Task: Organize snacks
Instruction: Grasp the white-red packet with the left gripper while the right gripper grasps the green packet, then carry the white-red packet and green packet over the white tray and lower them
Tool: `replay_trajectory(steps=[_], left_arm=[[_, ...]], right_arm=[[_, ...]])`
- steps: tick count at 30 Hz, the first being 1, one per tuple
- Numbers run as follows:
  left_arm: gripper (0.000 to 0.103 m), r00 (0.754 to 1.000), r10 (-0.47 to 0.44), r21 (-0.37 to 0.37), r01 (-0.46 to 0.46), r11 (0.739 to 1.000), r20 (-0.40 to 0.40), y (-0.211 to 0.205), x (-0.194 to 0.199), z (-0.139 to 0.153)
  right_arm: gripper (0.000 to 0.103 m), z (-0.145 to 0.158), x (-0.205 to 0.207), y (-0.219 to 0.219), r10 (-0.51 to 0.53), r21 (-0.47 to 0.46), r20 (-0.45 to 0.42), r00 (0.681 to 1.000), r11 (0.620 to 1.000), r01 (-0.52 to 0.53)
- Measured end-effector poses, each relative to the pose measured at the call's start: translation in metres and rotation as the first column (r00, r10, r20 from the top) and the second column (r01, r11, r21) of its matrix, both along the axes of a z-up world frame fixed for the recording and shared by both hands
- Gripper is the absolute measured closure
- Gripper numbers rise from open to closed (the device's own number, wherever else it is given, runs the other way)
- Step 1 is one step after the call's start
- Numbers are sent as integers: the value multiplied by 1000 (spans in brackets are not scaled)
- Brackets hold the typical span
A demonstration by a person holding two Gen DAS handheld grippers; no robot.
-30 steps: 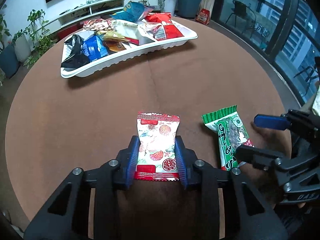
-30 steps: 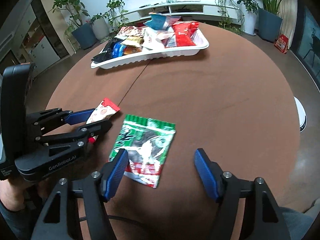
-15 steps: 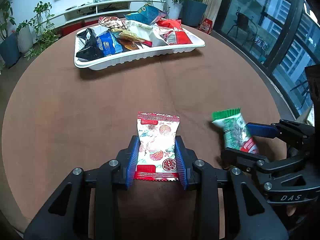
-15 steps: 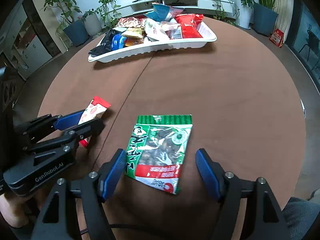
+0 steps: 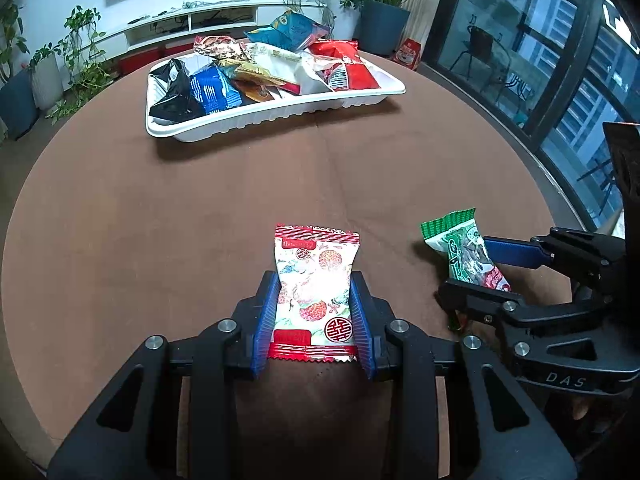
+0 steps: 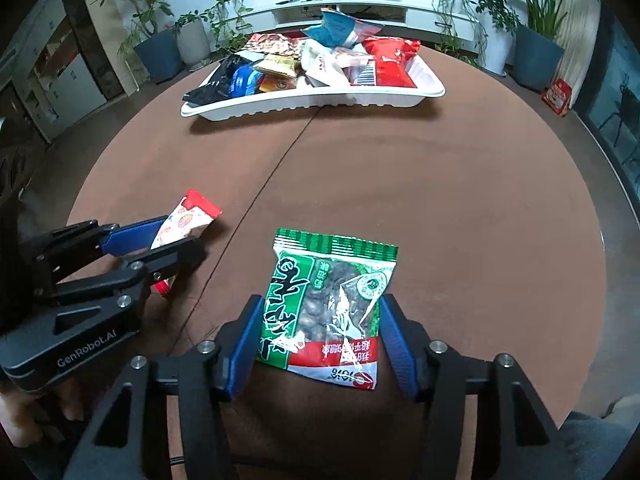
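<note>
1. We see the left gripper clamped on the red-and-white snack packet, over the brown table.
2. We note the right gripper closing; the green snack packet sits between its pads, both touching.
3. The white tray of snacks stands well apart, at the far edge.

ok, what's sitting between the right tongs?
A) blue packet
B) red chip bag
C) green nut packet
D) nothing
C: the right tongs are closing around the green nut packet, while the left tongs grip the white-and-red floral packet.
</note>
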State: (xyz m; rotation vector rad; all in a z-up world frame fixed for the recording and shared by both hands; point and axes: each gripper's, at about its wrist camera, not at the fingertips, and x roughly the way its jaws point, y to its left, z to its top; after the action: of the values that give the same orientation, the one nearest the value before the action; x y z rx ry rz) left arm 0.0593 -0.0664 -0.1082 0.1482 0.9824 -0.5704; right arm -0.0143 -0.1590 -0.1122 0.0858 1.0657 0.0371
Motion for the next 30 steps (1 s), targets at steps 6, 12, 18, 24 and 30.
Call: replay_trajectory(steps=[6, 12, 18, 24, 30], left_arm=[[70, 1000, -10, 6, 10, 1000, 5, -3, -2, 0], [70, 1000, -8, -2, 8, 1000, 3, -2, -2, 0], [70, 1000, -9, -17, 9, 1000, -3, -1, -1, 0], [70, 1000, -4, -55, 5, 998, 13, 4, -2, 10], [70, 999, 10, -89, -7, 996, 33, 8, -3, 26]], right_arm=[[57, 2, -1, 4, 38, -35, 9, 999, 999, -38], [65, 4, -3, 1, 46, -18, 22, 999, 999, -45], [67, 9, -5, -3, 43, 7, 39, 998, 999, -43], [67, 21, -4, -10, 33, 29, 70, 997, 999, -35], [67, 33, -1, -21, 12, 51, 100, 995, 999, -17]])
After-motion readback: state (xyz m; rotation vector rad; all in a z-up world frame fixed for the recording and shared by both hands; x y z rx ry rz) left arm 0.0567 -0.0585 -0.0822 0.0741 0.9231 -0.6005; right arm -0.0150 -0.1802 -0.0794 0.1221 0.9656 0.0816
